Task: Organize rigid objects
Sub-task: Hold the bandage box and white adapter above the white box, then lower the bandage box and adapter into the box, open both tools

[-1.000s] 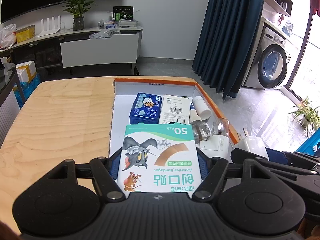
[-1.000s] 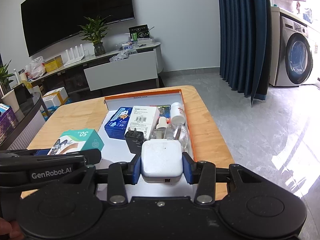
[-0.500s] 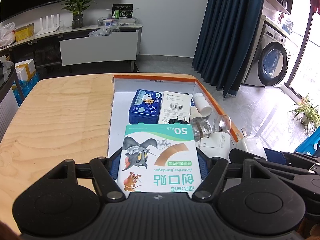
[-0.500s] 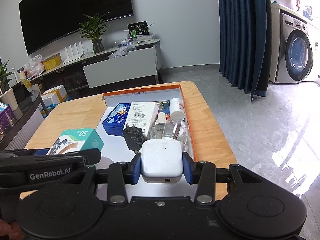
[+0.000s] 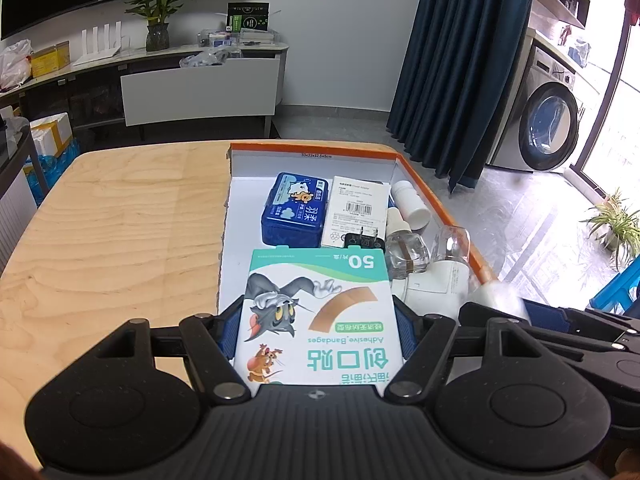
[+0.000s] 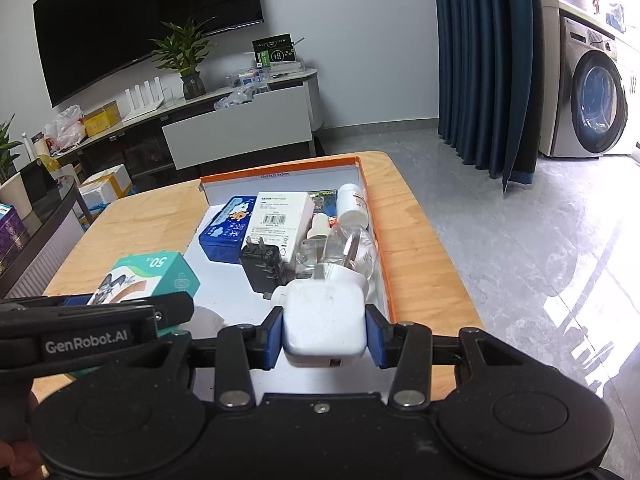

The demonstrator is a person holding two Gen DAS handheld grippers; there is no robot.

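A: On the wooden table (image 5: 112,240), at left, bare surface; just right of it stands the orange-edged tray (image 5: 312,147), white inside. What does the left gripper (image 5: 318,332) carry?

B: Its blue pads press both sides of the bandage box (image 5: 320,316), the cartoon face up, held over the tray's near end.

A: Beyond that box, from left to right?

B: At the far end lie the blue tin (image 5: 296,210), then the white carton (image 5: 356,208) touching it, then the white bottle (image 5: 410,204) lying along the right wall. Nearer, the black plug adapter (image 6: 262,266) sits in front of tin and carton, beside a clear glass bottle (image 5: 404,254).

A: And the right gripper (image 6: 325,330)?

B: Its jaws are opening. The white charger (image 6: 324,320) sits between them over the tray's near right corner; the right pad stands clear of it, and whether the left pad touches cannot be told. The charger's far edge is against a white plug-in device (image 6: 340,274) with a clear dome
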